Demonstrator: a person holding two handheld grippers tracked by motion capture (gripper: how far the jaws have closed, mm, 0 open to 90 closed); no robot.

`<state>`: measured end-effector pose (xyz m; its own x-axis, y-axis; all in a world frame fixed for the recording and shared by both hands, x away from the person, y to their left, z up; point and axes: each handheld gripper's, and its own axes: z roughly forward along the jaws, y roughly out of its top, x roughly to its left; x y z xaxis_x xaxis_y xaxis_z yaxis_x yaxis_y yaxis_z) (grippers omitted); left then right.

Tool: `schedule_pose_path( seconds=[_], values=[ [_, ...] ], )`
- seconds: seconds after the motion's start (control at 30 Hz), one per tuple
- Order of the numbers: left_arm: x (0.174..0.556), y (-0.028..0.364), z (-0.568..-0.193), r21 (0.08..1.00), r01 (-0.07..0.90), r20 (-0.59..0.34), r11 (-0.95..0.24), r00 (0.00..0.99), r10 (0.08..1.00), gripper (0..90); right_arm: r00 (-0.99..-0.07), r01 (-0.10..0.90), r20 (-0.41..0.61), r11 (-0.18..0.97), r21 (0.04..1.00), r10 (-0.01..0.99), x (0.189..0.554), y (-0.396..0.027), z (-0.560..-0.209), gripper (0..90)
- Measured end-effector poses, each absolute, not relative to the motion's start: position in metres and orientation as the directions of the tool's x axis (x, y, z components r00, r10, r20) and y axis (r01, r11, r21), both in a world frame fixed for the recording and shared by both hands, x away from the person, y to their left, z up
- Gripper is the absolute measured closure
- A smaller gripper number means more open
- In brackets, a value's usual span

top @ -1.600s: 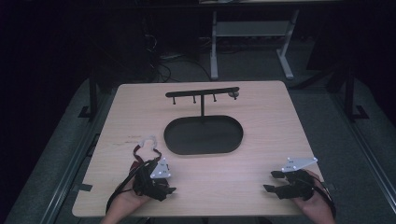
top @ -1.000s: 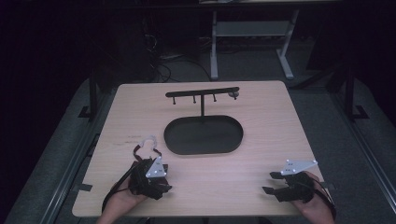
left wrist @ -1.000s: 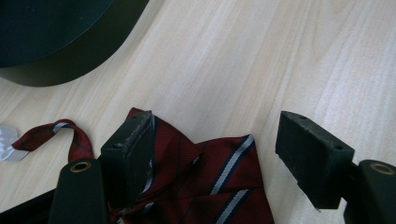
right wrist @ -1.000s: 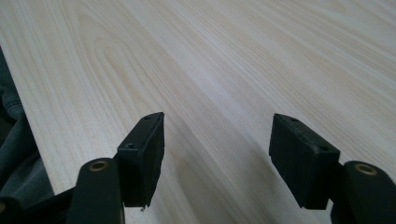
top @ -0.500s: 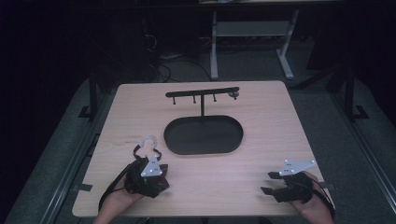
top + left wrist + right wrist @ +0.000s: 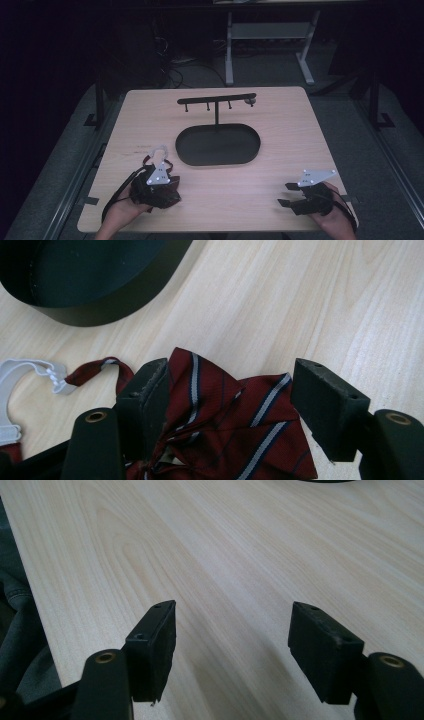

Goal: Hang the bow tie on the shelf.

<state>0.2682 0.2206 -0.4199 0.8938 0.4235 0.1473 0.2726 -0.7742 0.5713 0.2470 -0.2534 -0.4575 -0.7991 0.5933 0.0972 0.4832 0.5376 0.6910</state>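
While both hands rest near the front edge of the pale wooden bench (image 6: 280, 115), the left tool (image 6: 230, 390) sits over a dark red bow tie with grey and navy stripes (image 6: 235, 425), which lies bunched on the wood between its two black jaws. Those jaws stand wide apart; the left one touches the cloth, the right one is clear of it, so nothing is clamped. From the high view the left tool (image 6: 159, 186) is at the front left of the bench, with the tie's white elastic strap (image 6: 159, 151) looping out just ahead of it, toward the black oval tray (image 6: 218, 145). Along the left tool's own view the strap (image 6: 22, 371) lies flat on the wood to the left, joined to a narrow red band, and the tray's curved wall (image 6: 110, 305) is near the top left corner, apart from the tie. Behind the tray rises a thin black post carrying a black crossbar with small hooks (image 6: 217, 99). At the front right, the right tool (image 6: 288, 194) has its jaws spread over bare wood, holding nothing; its own view (image 6: 230, 635) shows the same gap, with grey fabric (image 6: 17, 630) past the bench edge at left.
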Motion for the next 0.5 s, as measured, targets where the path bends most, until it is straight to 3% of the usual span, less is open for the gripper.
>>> schedule_pose_path(
  seconds=[0.5],
  values=[
    [0.285, 0.229, -0.395, 0.542, 0.255, 0.190, -0.801, 0.891, 0.412, 34.6, -0.793, 0.485, 0.093, 0.531, 0.694, 0.603, 0.248, -0.257, -0.457, 35.3]
  ],
)
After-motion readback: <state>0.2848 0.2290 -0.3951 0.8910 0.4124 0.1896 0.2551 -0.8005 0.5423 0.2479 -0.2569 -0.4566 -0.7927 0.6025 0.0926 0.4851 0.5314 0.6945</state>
